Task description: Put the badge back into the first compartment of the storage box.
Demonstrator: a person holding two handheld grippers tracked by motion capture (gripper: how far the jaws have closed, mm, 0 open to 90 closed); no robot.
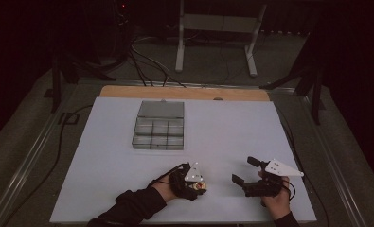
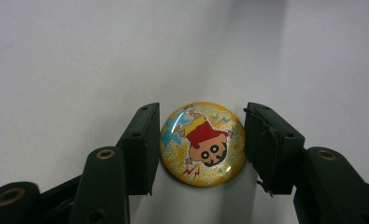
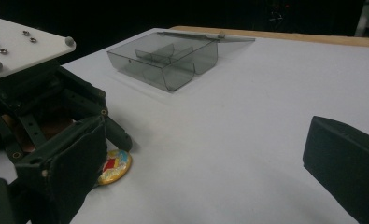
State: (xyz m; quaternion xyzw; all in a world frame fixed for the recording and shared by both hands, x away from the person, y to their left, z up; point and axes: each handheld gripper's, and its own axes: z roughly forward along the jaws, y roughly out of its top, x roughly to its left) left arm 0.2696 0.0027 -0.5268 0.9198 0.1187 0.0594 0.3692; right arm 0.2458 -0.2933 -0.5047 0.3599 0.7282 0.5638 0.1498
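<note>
Dim room, white frame (image 1: 218, 28) behind

High view: badge (image 1: 201, 186) mostly hidden under left gripper (image 1: 197, 185), print too small to read. Right gripper view: badge (image 3: 115, 166) half covered by the near jaw; right gripper's (image 3: 210, 163) far jaw cut by frame edge. Compartment box (image 1: 158, 125) beyond badge: contents too dim to tell. Left gripper view: contact with badge (image 2: 202, 143) unclear.

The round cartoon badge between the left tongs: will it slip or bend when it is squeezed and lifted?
The badge looks rigid, so bending seems unlikely. Its glossy domed face and thin curved rim may slip from the left tongs, whose jaws stand open beside it. Lying flat, it should slide, not roll.
</note>
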